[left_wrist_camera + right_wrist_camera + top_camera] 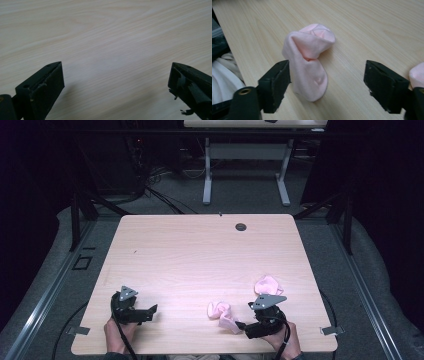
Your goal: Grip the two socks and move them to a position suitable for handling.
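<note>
A crumpled pink sock (pixel 223 315) lies near the table's front edge, right of centre; in the right gripper view the pink sock (pixel 309 60) sits between the spread jaws, close against the left one. My right gripper (pixel 241 325) is open, its tips at the sock's right end. A second pink sock (pixel 268 285) lies just behind that gripper, and the second sock's edge (pixel 418 73) peeks past the right jaw. My left gripper (pixel 154 309) rests at the front left, open over bare wood (pixel 112 50), with nothing between its jaws.
The light wooden table (pixel 200 250) has a small dark grommet hole (pixel 241 227) near its far edge. A white table frame (pixel 245 165) stands beyond on the grey floor. White cloth of the person's clothing (pixel 222 75) shows below the table edge.
</note>
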A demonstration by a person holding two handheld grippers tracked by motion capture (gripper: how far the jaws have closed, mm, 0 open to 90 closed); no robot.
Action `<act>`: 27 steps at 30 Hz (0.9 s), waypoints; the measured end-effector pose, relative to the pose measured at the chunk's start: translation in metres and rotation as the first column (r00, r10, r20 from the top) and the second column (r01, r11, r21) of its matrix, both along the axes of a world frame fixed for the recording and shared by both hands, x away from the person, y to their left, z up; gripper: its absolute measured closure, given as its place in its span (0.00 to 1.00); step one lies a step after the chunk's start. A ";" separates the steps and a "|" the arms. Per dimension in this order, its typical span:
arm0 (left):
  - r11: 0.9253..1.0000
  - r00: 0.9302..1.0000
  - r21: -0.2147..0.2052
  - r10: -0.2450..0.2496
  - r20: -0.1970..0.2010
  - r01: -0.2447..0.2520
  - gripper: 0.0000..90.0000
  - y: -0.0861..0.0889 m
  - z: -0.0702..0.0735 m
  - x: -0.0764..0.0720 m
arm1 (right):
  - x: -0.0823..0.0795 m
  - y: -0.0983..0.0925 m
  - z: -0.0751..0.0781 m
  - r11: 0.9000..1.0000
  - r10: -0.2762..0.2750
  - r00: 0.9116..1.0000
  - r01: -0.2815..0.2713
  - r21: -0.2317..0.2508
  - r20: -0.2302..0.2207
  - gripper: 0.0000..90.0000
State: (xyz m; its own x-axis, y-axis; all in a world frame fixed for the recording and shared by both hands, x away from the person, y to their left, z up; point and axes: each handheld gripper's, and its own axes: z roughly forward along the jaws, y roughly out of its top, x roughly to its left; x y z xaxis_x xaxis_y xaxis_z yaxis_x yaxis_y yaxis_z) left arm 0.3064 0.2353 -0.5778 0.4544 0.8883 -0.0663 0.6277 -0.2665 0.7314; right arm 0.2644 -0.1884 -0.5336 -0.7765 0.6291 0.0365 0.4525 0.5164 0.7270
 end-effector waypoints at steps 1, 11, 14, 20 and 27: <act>1.000 1.000 0.000 0.000 0.000 0.000 0.02 0.000 0.000 0.000 | 0.000 0.000 0.000 1.000 0.000 1.000 0.000 0.000 0.000 0.28; 0.935 0.934 0.013 -0.356 0.024 0.355 0.21 -0.096 0.016 -0.011 | -0.005 0.020 -0.007 0.999 0.035 0.999 -0.036 -0.035 -0.029 0.59; 0.901 0.901 0.009 -0.433 0.020 0.433 0.29 -0.119 0.019 -0.014 | -0.003 0.023 -0.012 0.999 0.029 0.998 -0.031 -0.040 -0.050 0.67; 0.840 0.840 0.016 -0.542 -0.020 0.543 0.45 -0.153 0.016 -0.012 | -0.001 0.024 -0.018 0.999 0.036 0.997 -0.039 -0.038 -0.068 0.77; 0.826 0.826 0.039 -0.559 -0.076 0.562 0.68 -0.169 0.004 -0.003 | 0.001 0.026 -0.021 0.997 0.063 0.995 -0.066 -0.036 -0.074 0.84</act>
State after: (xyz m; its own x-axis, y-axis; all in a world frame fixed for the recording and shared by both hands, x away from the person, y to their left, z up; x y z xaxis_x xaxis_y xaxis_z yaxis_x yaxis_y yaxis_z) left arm 0.3035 0.0661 -0.5737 0.8721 0.4849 -0.0660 0.3987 -0.6257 0.6705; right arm 0.2651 -0.1622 -0.5546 -0.8118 0.5796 0.0710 0.4681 0.5733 0.6724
